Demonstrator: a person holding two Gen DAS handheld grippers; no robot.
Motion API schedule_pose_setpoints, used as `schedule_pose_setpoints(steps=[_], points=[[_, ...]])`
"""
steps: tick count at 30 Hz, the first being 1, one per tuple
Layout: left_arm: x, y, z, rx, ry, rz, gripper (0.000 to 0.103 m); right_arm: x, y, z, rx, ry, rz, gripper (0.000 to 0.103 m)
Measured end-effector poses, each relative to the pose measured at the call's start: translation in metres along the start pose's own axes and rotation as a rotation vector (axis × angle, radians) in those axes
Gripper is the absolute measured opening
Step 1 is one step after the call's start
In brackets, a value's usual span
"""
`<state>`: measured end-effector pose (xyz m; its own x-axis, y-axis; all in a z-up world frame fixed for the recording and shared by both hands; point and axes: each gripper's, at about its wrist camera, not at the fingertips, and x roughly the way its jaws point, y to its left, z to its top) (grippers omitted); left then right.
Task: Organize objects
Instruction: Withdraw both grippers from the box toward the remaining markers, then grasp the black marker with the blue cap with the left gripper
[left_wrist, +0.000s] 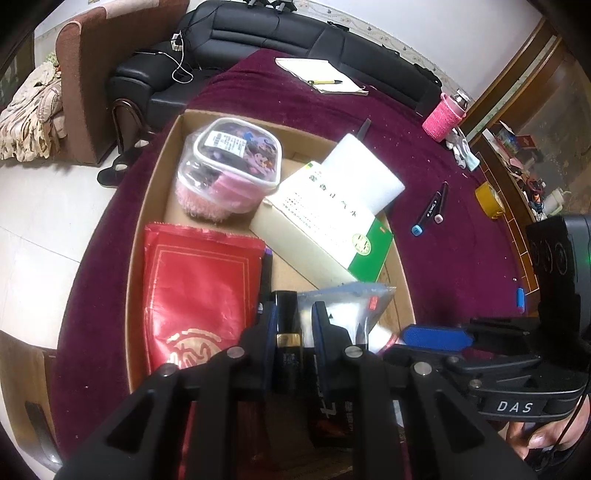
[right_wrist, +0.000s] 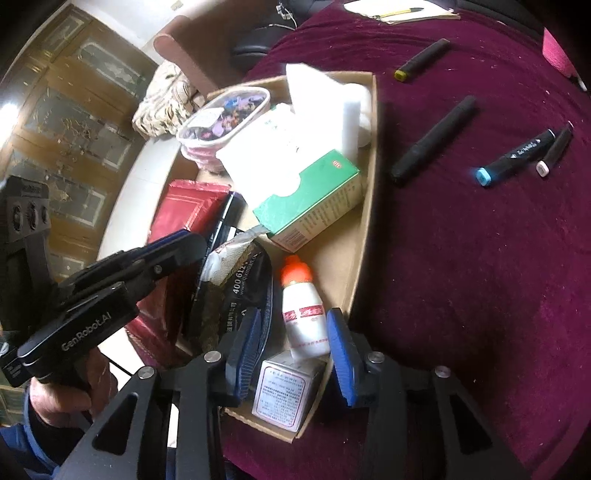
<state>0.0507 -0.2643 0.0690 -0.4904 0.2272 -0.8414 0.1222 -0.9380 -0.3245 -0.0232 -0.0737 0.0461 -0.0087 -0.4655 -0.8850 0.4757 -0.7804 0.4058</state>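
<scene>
A cardboard box (left_wrist: 147, 206) on the maroon cloth holds a red packet (left_wrist: 195, 288), a plastic tub (left_wrist: 229, 166), a green-and-white carton (left_wrist: 332, 221) and a white foam block (left_wrist: 365, 177). My left gripper (left_wrist: 293, 325) is over the box's near end, shut on a black tube with a gold band (left_wrist: 286, 332). My right gripper (right_wrist: 295, 343) is open above a white bottle with an orange cap (right_wrist: 303, 310) and a small white carton (right_wrist: 284, 391) in the box's near corner. The left gripper also shows in the right wrist view (right_wrist: 177, 247).
Several markers (right_wrist: 432, 140) lie loose on the cloth right of the box, one with a blue cap (right_wrist: 513, 158). A notebook with a pen (left_wrist: 325, 75), a pink bottle (left_wrist: 443, 118) and a yellow cup (left_wrist: 489, 201) stand farther back. A black sofa is behind.
</scene>
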Motion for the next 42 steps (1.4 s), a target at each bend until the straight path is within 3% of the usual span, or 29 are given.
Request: schedule_pose_setpoints(steps=[20, 35, 39, 42], points=[[-0.007, -0.056, 0.007, 0.099, -0.019, -0.032, 0.02, -0.057, -0.065, -0.034, 0.181, -0.116, -0.001, 0.051], [0.046, -0.177, 0.042, 0.33, 0.033, -0.083, 0.03, -0.104, -0.155, -0.085, 0.376, -0.188, -0.023, 0.053], [0.079, -0.207, 0.058, 0.418, 0.047, -0.038, 0.035, -0.113, -0.175, -0.1, 0.409, -0.195, -0.026, 0.053], [0.108, -0.223, 0.069, 0.496, 0.05, 0.057, 0.036, -0.12, -0.191, -0.112, 0.432, -0.202, -0.032, 0.053]])
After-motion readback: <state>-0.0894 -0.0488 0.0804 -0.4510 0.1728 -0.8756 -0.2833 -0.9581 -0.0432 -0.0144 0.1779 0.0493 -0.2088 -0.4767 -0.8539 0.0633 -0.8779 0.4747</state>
